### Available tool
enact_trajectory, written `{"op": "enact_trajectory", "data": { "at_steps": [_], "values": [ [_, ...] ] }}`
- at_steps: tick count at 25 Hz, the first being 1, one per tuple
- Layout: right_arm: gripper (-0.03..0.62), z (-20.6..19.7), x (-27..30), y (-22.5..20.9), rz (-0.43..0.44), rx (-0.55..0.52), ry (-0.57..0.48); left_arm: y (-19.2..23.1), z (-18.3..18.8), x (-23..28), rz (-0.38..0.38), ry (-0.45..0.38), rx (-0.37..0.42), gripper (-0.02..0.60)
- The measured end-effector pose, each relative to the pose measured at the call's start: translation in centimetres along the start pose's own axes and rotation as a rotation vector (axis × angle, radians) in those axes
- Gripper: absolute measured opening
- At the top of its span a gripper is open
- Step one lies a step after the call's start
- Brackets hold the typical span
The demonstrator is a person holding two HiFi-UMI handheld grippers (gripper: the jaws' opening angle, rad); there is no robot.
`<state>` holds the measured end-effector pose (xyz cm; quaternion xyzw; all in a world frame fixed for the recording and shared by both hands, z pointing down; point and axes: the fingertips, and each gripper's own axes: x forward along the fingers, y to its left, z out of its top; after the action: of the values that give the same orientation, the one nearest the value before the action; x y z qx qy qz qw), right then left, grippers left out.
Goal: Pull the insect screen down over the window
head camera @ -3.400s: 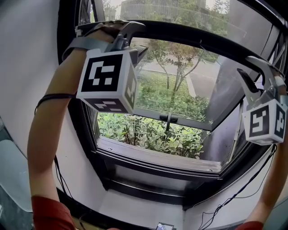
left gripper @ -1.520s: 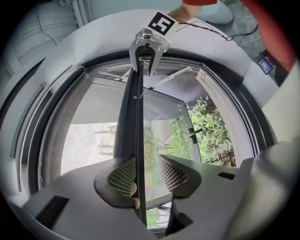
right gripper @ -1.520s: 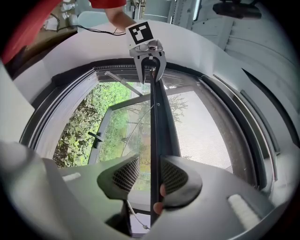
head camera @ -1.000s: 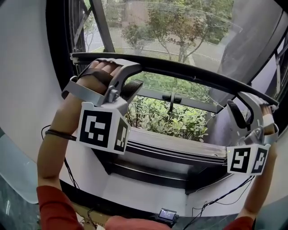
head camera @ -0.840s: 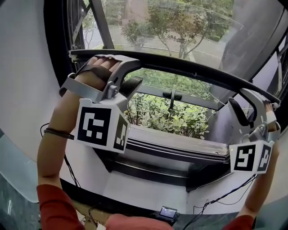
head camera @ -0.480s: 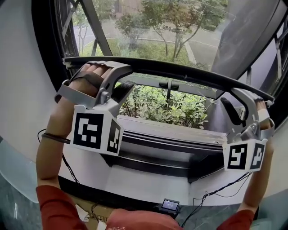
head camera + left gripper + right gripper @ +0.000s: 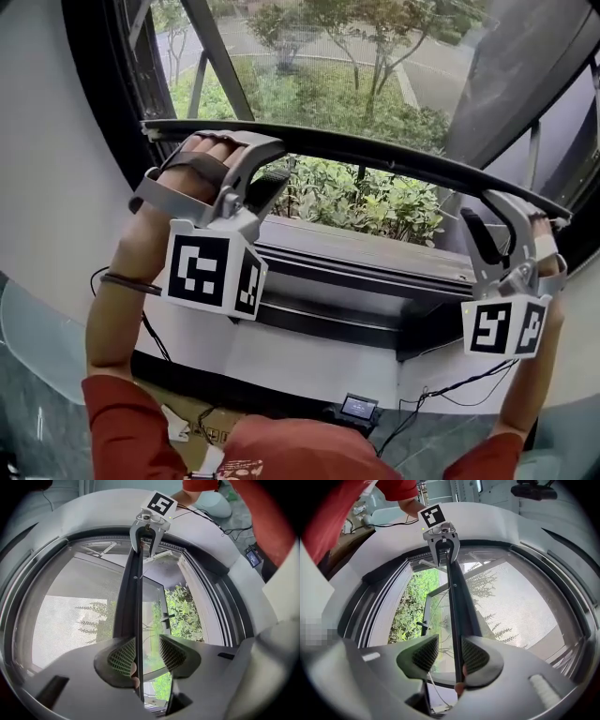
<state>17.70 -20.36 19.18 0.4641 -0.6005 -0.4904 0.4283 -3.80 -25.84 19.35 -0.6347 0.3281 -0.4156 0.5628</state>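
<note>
Insect screen (image 7: pixel 75 616): mesh is drawn most of the way over the window. Its dark pull bar (image 7: pixel 356 155) spans the opening from side to side, above the sill (image 7: pixel 375 248) and not yet down to it. The gap below the bar is uncovered, and shrubs (image 7: pixel 375 202) show through it. Task judged well along, not complete.

Left tongs (image 7: pixel 147 641): wide, with the bar between the jaws near its left end. One pad bears on the bar, the other is clear. Right tongs (image 7: pixel 450 641): same config. at the right end, wide, one pad on the bar, no clamp.

Handling (est.): bar is stiff and light. Mesh is soft, tears easily and is prob. spring-loaded upward, so expect resistance. Take hold on the bar only, near both ends, never on the mesh. Keep the bar level, since uneven pull may jam it in the window frame (image 7: pixel 108 159).
</note>
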Motion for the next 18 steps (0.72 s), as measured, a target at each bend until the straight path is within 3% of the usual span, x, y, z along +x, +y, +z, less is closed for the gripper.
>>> {"op": "enact_trajectory", "data": {
  "at_steps": [18],
  "values": [
    [0.158,-0.9,0.0,3.8,0.057,0.082,-0.019,-4.0,0.4,0.6,-0.058,0.021,-0.021,0.156]
  ]
}}
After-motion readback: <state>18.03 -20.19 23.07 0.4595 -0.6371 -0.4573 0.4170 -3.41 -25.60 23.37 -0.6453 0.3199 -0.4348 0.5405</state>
